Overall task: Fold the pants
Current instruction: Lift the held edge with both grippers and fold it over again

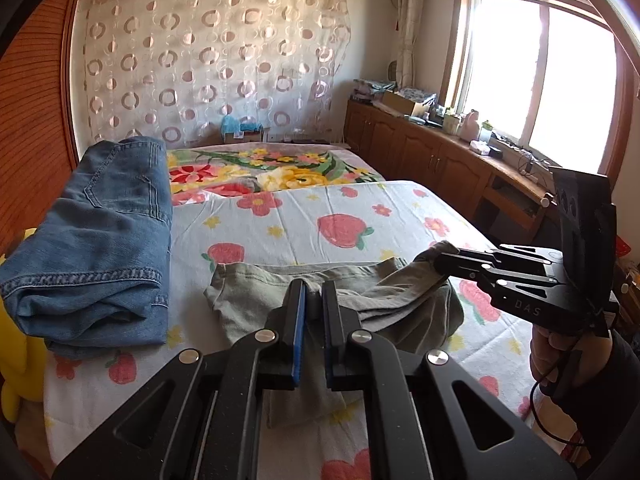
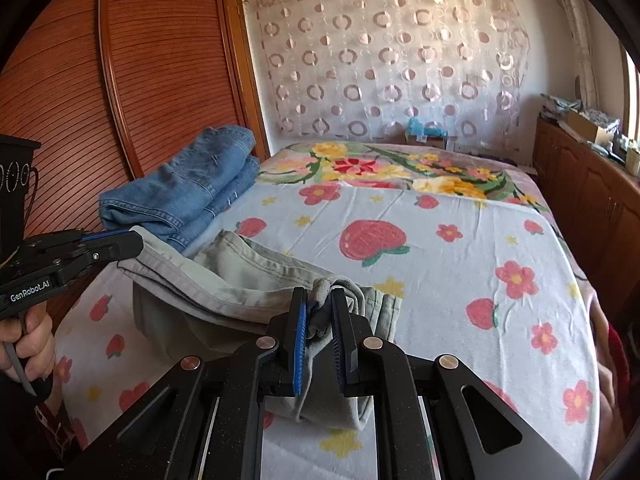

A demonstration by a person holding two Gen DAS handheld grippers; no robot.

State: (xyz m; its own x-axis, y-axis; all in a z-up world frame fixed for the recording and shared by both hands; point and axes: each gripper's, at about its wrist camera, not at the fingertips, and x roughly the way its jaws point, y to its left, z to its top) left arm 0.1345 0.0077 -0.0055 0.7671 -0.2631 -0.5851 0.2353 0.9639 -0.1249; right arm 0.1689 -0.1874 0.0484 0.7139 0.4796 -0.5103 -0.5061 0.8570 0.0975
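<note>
Both hand-held grippers are clenched on the grey-green pants, which lie partly lifted over the near part of the bed. The left hand-held gripper pinches one edge of the cloth between its blue pads; the right hand-held gripper bites a bunched wad at the other end. The step in hand looks like carrying one end over to make a fold.

To do it well, keep both grips level and the cloth taut between them, so the top layer lays flat and no crease forms. Bring the held edge to meet the far edge squarely, then lower both ends together before letting go. The right grip holds several layers bunched; these may drop unevenly when released.

Folded jeans sit close by on the left, just beside the pants, so the fold should stay clear of them. The strawberry sheet is otherwise free ahead. Wooden cabinets stand well apart.
</note>
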